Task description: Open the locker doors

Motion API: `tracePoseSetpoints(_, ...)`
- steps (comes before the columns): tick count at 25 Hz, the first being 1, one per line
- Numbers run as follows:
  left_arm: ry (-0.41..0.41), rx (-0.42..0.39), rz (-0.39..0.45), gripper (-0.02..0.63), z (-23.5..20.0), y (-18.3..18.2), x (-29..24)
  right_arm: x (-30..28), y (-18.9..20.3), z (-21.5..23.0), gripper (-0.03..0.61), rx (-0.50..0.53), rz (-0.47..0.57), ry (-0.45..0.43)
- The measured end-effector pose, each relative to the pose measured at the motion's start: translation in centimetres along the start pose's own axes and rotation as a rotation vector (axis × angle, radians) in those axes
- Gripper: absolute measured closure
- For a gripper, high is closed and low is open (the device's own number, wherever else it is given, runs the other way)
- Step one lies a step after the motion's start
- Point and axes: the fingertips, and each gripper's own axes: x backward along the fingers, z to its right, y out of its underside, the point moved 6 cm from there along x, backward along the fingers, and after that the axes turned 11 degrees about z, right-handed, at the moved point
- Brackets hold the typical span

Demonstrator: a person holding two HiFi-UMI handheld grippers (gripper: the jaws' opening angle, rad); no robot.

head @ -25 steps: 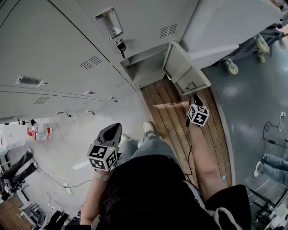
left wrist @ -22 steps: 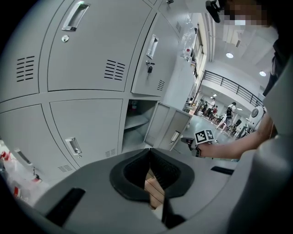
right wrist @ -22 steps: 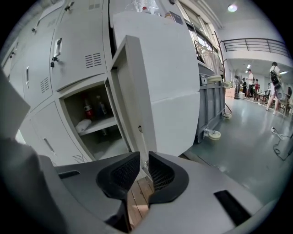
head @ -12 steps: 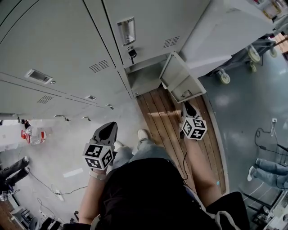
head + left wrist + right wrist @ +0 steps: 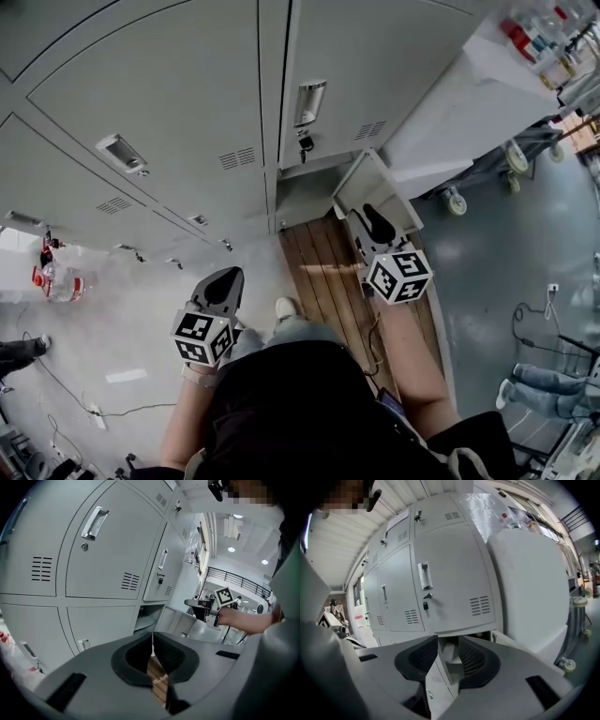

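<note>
Grey lockers fill the wall. The lowest door (image 5: 378, 190) at the right column stands swung open, its compartment (image 5: 449, 649) showing. Above it is a closed door with a recessed handle (image 5: 309, 101) and a key in its lock (image 5: 302, 145). My right gripper (image 5: 373, 223) hangs in front of the open low door; its jaws have just been opening, and nothing is between them. In the right gripper view the handle (image 5: 424, 576) and key (image 5: 425, 604) lie ahead and above. My left gripper (image 5: 221, 285) is shut and empty, away from the lockers.
A wooden platform (image 5: 323, 267) lies under the open door. A white cabinet on castors (image 5: 469, 112) stands right of the lockers. A water bottle (image 5: 52, 279) and cables (image 5: 84, 398) lie on the floor at left. A person's legs (image 5: 534, 384) show at far right.
My right gripper has lifted from the open low door's edge to a spot in front of that door. The left gripper rose a little. The head view tilted up the lockers.
</note>
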Motion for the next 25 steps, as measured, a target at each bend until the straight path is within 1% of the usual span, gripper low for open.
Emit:
tracePoseSetpoints(5,-0.040,0.008,0.039,0.594,-0.5,-0.8,1.1,-3.5,-5.3,-3.7,0.405,0.065,0.036,-0.125)
tracePoseSetpoints(8,-0.073,0.006,0.060,0.594,-0.9,-1.1,1.7,-5.5,-7.7,-5.3,0.395,0.102,0.063,-0.174)
tracePoseSetpoints(13,-0.125,-0.017,0.072,0.594,-1.3,-1.2,2.2,-8.3,-11.3,-7.7,0.385,0.135,0.122,-0.242)
tracePoseSetpoints(18,-0.174,-0.017,0.089,0.594,-1.6,-1.2,2.4,-11.2,-12.9,-9.2,0.371,0.184,0.141,-0.291)
tracePoseSetpoints(25,-0.234,-0.006,0.114,0.594,-2.4,-1.6,2.6,-13.9,-14.2,-10.3,0.365,0.196,0.160,-0.315)
